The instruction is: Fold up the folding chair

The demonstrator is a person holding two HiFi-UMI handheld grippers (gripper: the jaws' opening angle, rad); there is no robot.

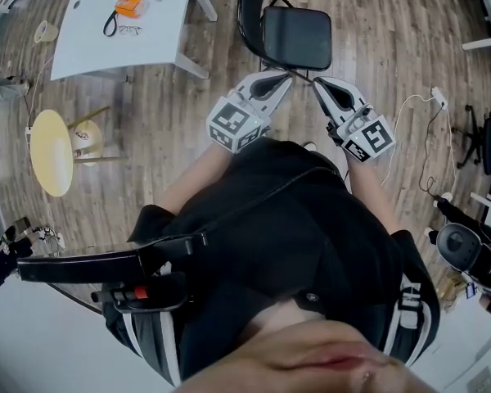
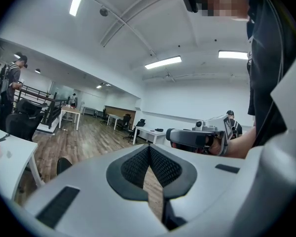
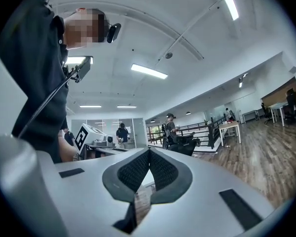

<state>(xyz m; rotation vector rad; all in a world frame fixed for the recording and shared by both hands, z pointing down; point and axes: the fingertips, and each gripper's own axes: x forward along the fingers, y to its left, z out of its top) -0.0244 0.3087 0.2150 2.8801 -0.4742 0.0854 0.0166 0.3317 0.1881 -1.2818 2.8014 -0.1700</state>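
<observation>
The black folding chair [image 1: 288, 33] stands unfolded on the wooden floor at the top middle of the head view, its seat [image 1: 298, 39] flat and its curved back toward the far side. My left gripper [image 1: 281, 78] points at the seat's near edge from just short of it, jaws shut on nothing. My right gripper [image 1: 317, 83] is beside it on the right, also shut and empty, just short of the seat's near right corner. In the left gripper view the closed left gripper [image 2: 149, 147] frames the room, with the right gripper [image 2: 200, 137] alongside. The right gripper [image 3: 149, 151] likewise shows closed pads.
A white table [image 1: 106, 35] with an orange object [image 1: 129, 5] stands far left of the chair. A yellow round stool [image 1: 51, 152] is at the left. Cables [image 1: 425, 150] and an office chair [image 1: 489, 142] lie to the right. People stand in the background [image 3: 170, 127].
</observation>
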